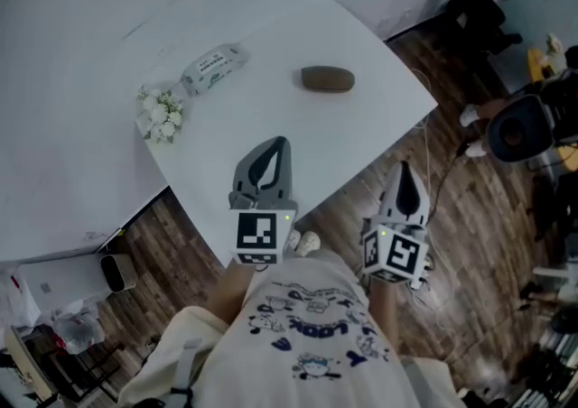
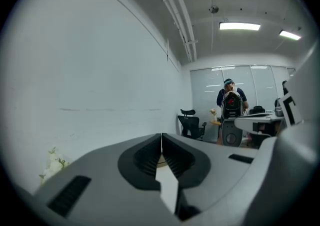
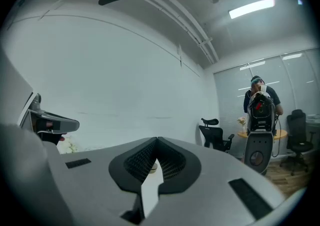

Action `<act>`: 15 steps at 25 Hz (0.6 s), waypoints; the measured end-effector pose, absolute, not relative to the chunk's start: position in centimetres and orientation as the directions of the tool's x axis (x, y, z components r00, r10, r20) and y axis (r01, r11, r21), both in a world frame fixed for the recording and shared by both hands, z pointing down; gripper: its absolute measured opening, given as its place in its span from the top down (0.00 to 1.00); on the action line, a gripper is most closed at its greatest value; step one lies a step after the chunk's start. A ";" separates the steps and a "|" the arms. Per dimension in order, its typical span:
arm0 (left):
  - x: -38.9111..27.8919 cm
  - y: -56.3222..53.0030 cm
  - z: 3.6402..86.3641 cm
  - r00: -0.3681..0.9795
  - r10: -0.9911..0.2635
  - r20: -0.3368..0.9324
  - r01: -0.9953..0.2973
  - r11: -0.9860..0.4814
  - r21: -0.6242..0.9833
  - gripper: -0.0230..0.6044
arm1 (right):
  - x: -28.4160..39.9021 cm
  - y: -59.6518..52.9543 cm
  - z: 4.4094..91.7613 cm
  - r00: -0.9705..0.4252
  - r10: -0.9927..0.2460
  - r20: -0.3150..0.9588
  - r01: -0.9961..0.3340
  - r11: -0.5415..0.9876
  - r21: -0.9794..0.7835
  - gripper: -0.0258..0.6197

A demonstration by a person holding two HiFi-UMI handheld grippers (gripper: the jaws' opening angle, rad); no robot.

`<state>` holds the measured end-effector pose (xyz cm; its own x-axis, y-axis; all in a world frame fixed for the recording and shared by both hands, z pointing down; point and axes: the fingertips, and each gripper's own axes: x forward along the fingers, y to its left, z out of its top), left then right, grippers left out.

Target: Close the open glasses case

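1. Glasses case (image 1: 327,79): a brown oval lying flat on the white worktop (image 1: 379,117), toward its far right side. Nothing touches it.
2. From the head view it reads as one low rounded lump and we see no raised lid. It is too small to tell whether the lid is fully down.
3. Left gripper (image 1: 281,143): jaws clenched tip to tip with nothing between them. It hangs over the near edge of the worktop, well apart from the case.
4. Right gripper (image 1: 404,168): jaws also clenched and empty. It is off the worktop's near right edge, above the wooden floor, and also well apart from the case.
5. Other things: a tissue pack (image 1: 213,68) and a small bunch of white flowers (image 1: 160,115) sit at the left end, away from the case.
6. Step, as we judge it: neither gripper is working on the case. This is either before the reach or after the closing.
7. Next move, if the lid is not fully shut: bring one gripper forward over the case and press the lid down with the shut tips. The other can steady the base so the case doesn't skid on the smooth top.
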<state>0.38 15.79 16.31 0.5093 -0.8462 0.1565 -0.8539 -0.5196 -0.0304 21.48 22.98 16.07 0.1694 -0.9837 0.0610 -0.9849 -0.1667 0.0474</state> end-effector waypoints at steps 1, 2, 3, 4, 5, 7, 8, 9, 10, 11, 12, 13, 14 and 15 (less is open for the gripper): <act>0.3 15.7 16.4 0.510 -0.845 0.158 -0.853 -0.521 -0.030 0.96 | 21.3 22.8 16.1 0.167 -0.984 0.061 -0.985 -0.164 0.048 0.96; 0.3 15.6 16.4 0.511 -0.845 0.159 -0.853 -0.522 -0.030 0.96 | 21.2 22.7 16.2 0.161 -0.985 0.062 -0.986 -0.158 0.051 0.96; 0.2 15.4 16.5 0.512 -0.844 0.161 -0.852 -0.523 -0.030 0.96 | 21.0 22.5 16.3 0.156 -0.986 0.063 -0.987 -0.153 0.053 0.96; 0.1 15.2 16.6 0.512 -0.843 0.163 -0.852 -0.523 -0.030 0.95 | 20.8 22.3 16.4 0.152 -0.986 0.066 -0.987 -0.149 0.052 0.96; 0.0 15.0 16.8 0.511 -0.843 0.165 -0.852 -0.523 -0.031 0.95 | 20.6 22.0 16.6 0.151 -0.986 0.071 -0.988 -0.148 0.049 0.96; -0.3 14.4 17.2 0.508 -0.844 0.173 -0.854 -0.520 -0.029 0.95 | 20.3 21.5 16.9 0.152 -0.985 0.082 -0.988 -0.149 0.039 0.96; -0.4 14.1 17.4 0.508 -0.843 0.179 -0.854 -0.520 -0.024 0.95 | 20.1 21.2 17.1 0.151 -0.984 0.091 -0.988 -0.149 0.030 0.96; -0.4 13.8 17.7 0.511 -0.839 0.185 -0.852 -0.523 -0.019 0.95 | 19.8 21.0 17.3 0.148 -0.984 0.102 -0.989 -0.147 0.019 0.96; -0.5 13.5 18.0 0.517 -0.834 0.194 -0.848 -0.530 -0.020 0.95 | 19.5 20.7 17.6 0.142 -0.983 0.113 -0.990 -0.142 0.007 0.96; -0.5 13.3 18.4 0.524 -0.828 0.202 -0.842 -0.539 -0.024 0.95 | 19.2 20.5 17.9 0.130 -0.984 0.123 -0.991 -0.131 0.000 0.96; -0.5 13.0 18.8 0.531 -0.821 0.209 -0.836 -0.547 -0.027 0.96 | 18.8 20.1 18.2 0.117 -0.985 0.129 -0.993 -0.118 -0.003 0.96; -0.5 12.7 19.1 0.537 -0.816 0.216 -0.831 -0.555 -0.031 0.95 | 18.6 19.8 18.5 0.106 -0.985 0.134 -0.994 -0.108 -0.006 0.96; -0.5 12.4 19.4 0.541 -0.811 0.223 -0.827 -0.561 -0.034 0.95 | 18.4 19.4 18.9 0.101 -0.985 0.142 -0.995 -0.103 -0.010 0.96; -0.5 12.1 19.7 0.544 -0.807 0.230 -0.824 -0.566 -0.037 0.95 | 18.3 19.0 19.2 0.099 -0.983 0.152 -0.995 -0.102 -0.016 0.96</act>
<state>-0.53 12.08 19.69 0.5438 -0.8070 0.2303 -0.8239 -0.5656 -0.0365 18.27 18.99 19.20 0.0987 -0.9834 0.1521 -0.9946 -0.1023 -0.0155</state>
